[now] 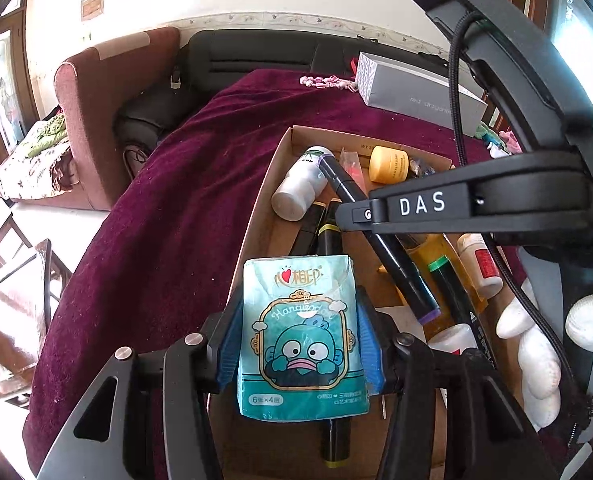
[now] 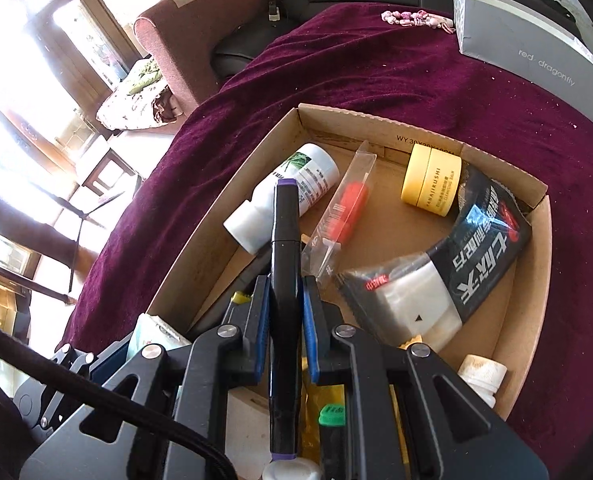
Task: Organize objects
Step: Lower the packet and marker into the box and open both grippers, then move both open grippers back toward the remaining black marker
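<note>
Holding a black marker (image 2: 284, 264) between its blue pads, my right gripper (image 2: 283, 320) is clamped nearly shut over the cardboard box (image 2: 200, 240). My left gripper (image 1: 296, 344), partly open, grips a teal tissue pack (image 1: 300, 332) at the box's near edge. Inside lie a white bottle (image 2: 284, 196), yellow jar (image 2: 430, 182) and black pouch (image 2: 456, 264). The box sits on a maroon-covered table (image 2: 376, 76).

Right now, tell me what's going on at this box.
A person with a gripper in each hand is sorting small items over a cardboard box on a maroon cloth. The left gripper has a tissue pack between its fingers. The right gripper is shut on a black marker with purple ends, above a white bottle, a yellow jar and a black pouch lying in the box.
</note>
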A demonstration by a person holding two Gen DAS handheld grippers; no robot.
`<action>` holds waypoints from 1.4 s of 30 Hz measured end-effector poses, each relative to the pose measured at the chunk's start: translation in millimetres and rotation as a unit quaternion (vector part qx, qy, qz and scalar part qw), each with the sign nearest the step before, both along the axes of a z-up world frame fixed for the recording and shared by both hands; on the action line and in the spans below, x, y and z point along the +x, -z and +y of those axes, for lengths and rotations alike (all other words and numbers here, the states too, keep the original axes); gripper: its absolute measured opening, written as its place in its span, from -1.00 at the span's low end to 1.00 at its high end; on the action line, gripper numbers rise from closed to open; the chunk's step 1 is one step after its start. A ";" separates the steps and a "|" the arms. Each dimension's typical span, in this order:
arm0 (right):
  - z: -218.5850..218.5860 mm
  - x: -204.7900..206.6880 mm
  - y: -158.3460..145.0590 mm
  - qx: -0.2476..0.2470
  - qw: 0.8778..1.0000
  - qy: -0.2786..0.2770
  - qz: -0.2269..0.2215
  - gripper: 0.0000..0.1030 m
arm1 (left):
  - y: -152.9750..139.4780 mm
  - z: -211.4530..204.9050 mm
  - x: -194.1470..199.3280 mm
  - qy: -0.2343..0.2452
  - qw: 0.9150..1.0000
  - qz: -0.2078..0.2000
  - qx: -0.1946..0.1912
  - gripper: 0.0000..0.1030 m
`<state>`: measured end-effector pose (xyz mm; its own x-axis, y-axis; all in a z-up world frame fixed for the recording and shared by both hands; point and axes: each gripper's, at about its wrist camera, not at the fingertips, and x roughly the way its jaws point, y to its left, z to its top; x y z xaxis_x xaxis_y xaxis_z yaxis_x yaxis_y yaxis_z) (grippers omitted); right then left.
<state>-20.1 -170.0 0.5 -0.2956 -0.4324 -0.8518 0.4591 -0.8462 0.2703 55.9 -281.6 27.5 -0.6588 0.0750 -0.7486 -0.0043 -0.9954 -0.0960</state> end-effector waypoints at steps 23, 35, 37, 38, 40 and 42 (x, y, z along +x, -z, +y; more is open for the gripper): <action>29.6 18.7 -49.4 -0.079 0.995 0.015 0.061 0.12 | -12.7 17.5 4.8 -0.011 1.000 0.000 -0.011 0.32; 86.2 49.5 -62.1 -0.098 0.990 0.042 0.095 0.32 | -43.8 45.8 22.5 -0.017 0.998 0.040 -0.052 0.41; 97.4 57.1 -63.5 -0.097 0.989 0.045 0.103 0.33 | -50.4 55.3 26.9 -0.025 0.996 0.048 -0.070 0.44; 102.4 60.0 -63.5 -0.096 0.989 0.047 0.107 0.34 | -53.0 59.0 28.6 -0.025 0.996 0.052 -0.075 0.47; 113.4 65.4 -63.6 -0.093 0.988 0.052 0.112 0.34 | -59.0 68.3 32.6 -0.025 0.994 0.060 -0.084 0.48; 125.0 69.7 -63.1 -0.095 0.987 0.057 0.115 0.34 | -64.4 77.2 35.8 -0.024 0.993 0.068 -0.092 0.54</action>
